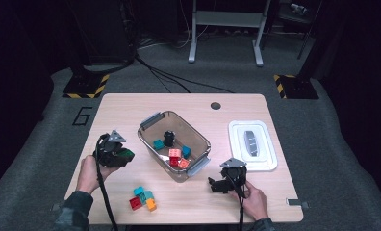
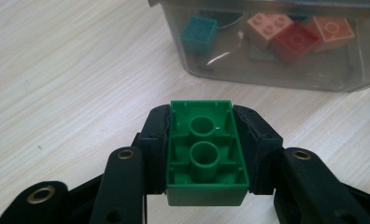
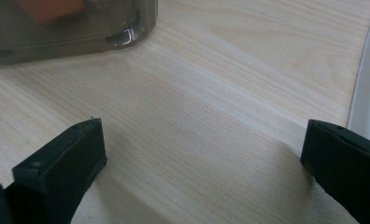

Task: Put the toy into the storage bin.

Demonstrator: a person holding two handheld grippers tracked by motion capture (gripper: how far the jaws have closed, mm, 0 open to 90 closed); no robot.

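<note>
From the high view, the bench [image 1: 131, 110] carries a clear tub [image 1: 147, 139] at its middle, a white lid [image 1: 236, 132] to the tub's right and a small cluster of bricks [image 1: 144, 198] in front of it. The left gripper view adds what the high view blurs: the left gripper [image 2: 206, 154] has its jaws clamped on a green brick [image 2: 205, 158], hollow underside up, just left of the tub. The right gripper [image 3: 202, 154] has its jaws wide apart over bare bench between tub and lid.
</note>
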